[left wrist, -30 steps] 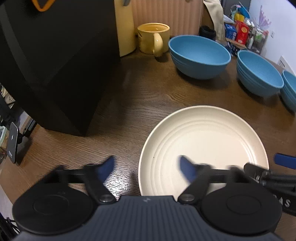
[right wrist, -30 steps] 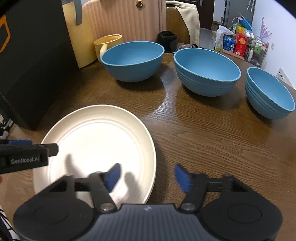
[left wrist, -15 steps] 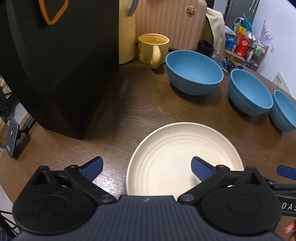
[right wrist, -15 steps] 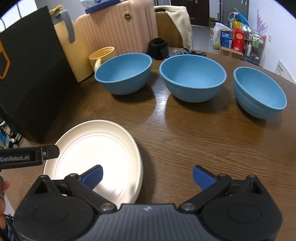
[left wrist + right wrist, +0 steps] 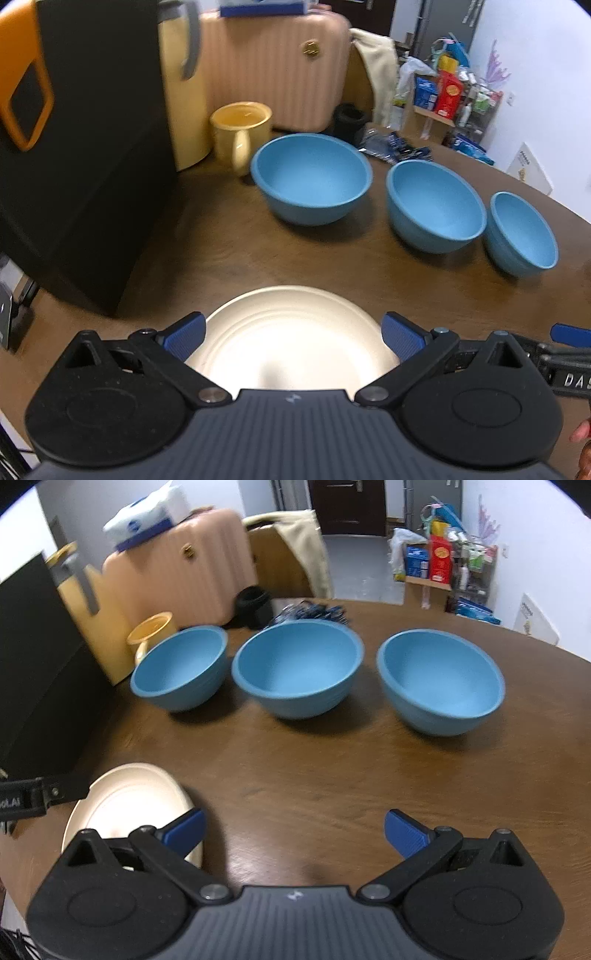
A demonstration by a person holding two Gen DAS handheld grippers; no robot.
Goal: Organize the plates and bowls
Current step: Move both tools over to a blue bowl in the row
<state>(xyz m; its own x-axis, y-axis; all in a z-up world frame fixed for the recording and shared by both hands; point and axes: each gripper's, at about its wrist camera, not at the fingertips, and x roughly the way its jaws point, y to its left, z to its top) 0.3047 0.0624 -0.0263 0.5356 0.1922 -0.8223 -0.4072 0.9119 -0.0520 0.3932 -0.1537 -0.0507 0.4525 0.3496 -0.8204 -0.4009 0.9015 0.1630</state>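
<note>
My left tool (image 5: 293, 334) has its jaws spread fully apart with nothing between the blue pads; it hangs above the cream plate (image 5: 291, 332), clear of it. My right tool (image 5: 293, 830) is likewise spread wide and empty, over bare wood just right of the same plate (image 5: 122, 797). The plate lies flat on the near part of the brown wooden table (image 5: 332, 775). Further back, three blue bowls stand upright in a row, each apart from its neighbour: left bowl (image 5: 181, 668), middle bowl (image 5: 297, 670), right bowl (image 5: 439, 681). Behind the left bowl stands a yellow mug (image 5: 242, 131). A black case (image 5: 81, 147) occupies the table's left side. A pink ribbed suitcase (image 5: 273, 62) stands beyond the far edge.
</note>
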